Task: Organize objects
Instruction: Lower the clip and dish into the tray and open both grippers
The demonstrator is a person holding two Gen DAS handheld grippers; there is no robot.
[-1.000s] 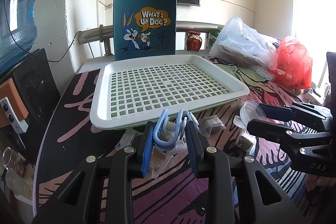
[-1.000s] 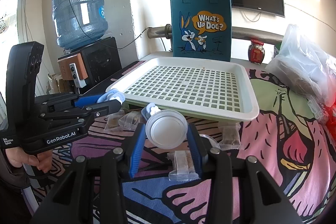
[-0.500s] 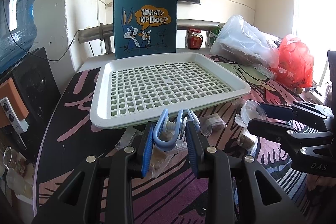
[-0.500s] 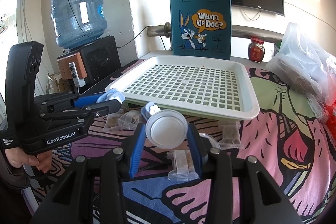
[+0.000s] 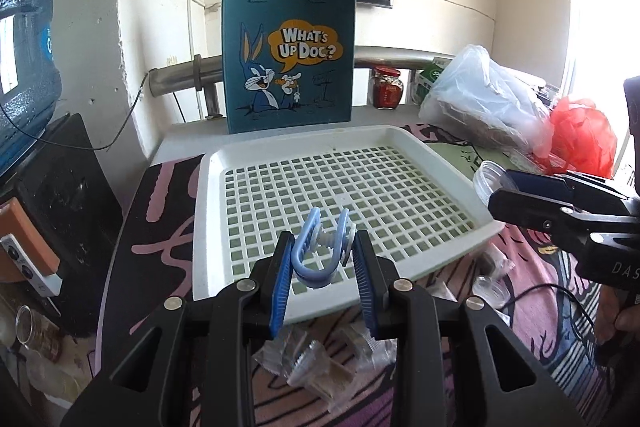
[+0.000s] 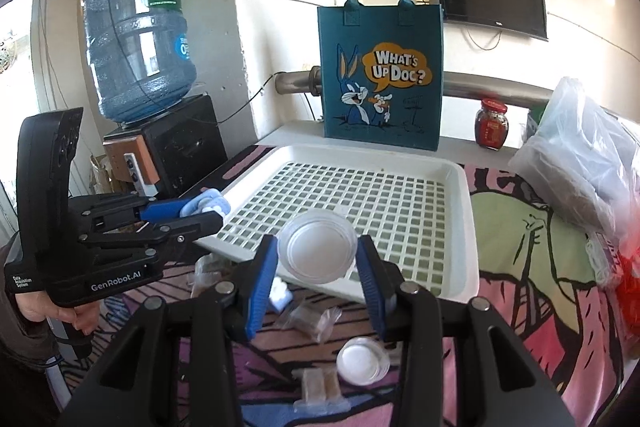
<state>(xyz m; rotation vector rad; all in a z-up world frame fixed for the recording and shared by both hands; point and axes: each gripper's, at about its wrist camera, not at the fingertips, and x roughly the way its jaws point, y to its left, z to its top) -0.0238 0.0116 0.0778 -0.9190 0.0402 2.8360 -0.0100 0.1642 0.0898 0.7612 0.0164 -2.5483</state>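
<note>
My left gripper (image 5: 320,259) is shut on a pale blue U-shaped clip (image 5: 316,251), held over the near edge of the white lattice tray (image 5: 280,147). In the right wrist view, my right gripper (image 6: 316,259) is shut on a clear round plastic lid (image 6: 316,245), also above the tray's (image 6: 464,211) near rim. The left gripper (image 6: 200,211) with its blue clip shows at the left of that view. The right gripper (image 5: 504,191) and its lid appear at the right of the left wrist view.
Small clear packets (image 6: 308,319) and another round lid (image 6: 362,361) lie on the patterned tablecloth below the grippers. A teal cartoon tote bag (image 5: 288,55) stands behind the tray. A water jug (image 6: 136,43) is at the left; plastic bags (image 5: 484,103) and a red jar (image 5: 386,87) at the right.
Both grippers have risen and moved forward with their loads, from above the packets on the cloth to over the tray's near edge.
</note>
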